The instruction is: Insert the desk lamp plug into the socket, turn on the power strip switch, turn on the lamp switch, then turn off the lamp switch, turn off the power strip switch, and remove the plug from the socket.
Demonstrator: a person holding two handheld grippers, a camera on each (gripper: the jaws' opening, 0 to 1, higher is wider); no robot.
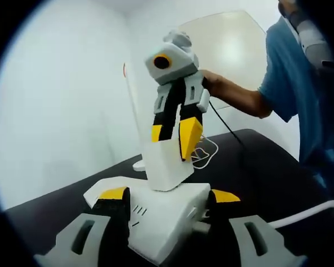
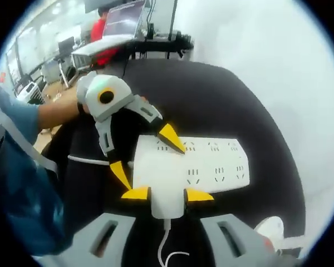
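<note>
Straight ahead of my right gripper [image 2: 167, 196], the power strip [image 2: 211, 164] lies flat on the dark table [image 2: 222, 100]; I judge it a stiff, light slab that would skid if not pinned, and my left gripper [image 1: 167, 196] straddles its end with yellow-tipped jaws spread wide against its two edges. Between my right jaws sits the blocky white plug [image 2: 164, 189], rigid, smooth-sided plastic best taken across its flat faces, and those jaws are closed snugly on it.
</note>
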